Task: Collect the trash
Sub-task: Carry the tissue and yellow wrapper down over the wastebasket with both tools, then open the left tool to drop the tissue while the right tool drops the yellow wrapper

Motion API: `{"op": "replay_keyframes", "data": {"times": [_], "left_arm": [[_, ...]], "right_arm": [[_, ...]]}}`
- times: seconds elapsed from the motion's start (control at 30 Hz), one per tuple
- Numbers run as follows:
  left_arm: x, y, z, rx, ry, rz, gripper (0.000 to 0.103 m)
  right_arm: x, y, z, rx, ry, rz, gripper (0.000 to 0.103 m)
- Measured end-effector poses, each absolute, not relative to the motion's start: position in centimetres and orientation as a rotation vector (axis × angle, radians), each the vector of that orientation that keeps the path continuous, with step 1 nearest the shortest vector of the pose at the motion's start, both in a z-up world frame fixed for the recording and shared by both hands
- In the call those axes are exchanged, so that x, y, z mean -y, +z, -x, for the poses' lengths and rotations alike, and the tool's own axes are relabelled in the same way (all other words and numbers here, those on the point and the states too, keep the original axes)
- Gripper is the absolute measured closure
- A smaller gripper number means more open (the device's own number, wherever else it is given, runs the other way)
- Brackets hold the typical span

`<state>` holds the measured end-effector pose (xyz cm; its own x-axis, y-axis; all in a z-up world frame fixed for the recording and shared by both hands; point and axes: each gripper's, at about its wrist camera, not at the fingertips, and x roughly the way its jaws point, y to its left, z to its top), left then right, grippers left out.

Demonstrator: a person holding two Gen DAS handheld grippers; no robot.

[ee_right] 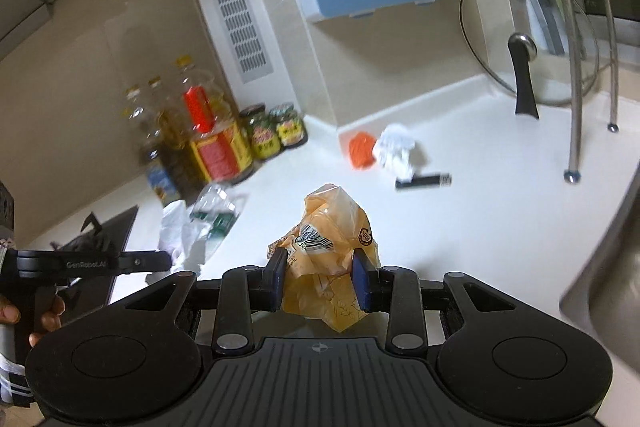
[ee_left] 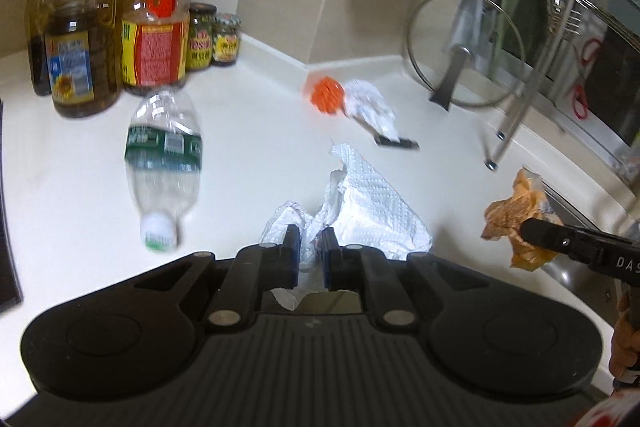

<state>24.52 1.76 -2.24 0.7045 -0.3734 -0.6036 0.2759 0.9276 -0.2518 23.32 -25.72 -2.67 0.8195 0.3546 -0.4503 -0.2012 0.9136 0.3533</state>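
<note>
Trash, placed relative to the cooking oil bottles (ee_left: 120,27) at the back wall:
- Clear water bottle (ee_left: 164,163), green label, white cap on, lying on its side just in front of them.
- Crumpled white paper towel (ee_left: 372,211), further right, pinched and lifted.
- Orange plastic wrapper (ee_right: 336,251), crumpled, clamped, far right.
- Orange ball (ee_left: 328,94) touching a white paper wad (ee_left: 370,107), right, in the corner.
- Black tube (ee_right: 424,181) lying flat beside the wad.

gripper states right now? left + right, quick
Left gripper: jaws shut on the white paper towel.
Right gripper: jaws shut on the crumpled orange wrapper.
</note>
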Motion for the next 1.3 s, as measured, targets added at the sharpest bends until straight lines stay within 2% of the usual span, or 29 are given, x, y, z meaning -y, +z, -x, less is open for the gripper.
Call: {"op": "replay_keyframes", "data": {"times": [0.5,1.3], "left_arm": [[-3.0,-9.4,-17.4,-0.873,-0.360,0.202,0.093],[-0.7,-19.8,-17.8,-1.017,-0.224,0.205,0.093]], "right_arm": [[21.8,-9.8,-16.9,-0.745,0.281,-0.296,0.069],[22.0,-22.5,-21.4,-0.989,0.305,-0.263,0.069]]}}
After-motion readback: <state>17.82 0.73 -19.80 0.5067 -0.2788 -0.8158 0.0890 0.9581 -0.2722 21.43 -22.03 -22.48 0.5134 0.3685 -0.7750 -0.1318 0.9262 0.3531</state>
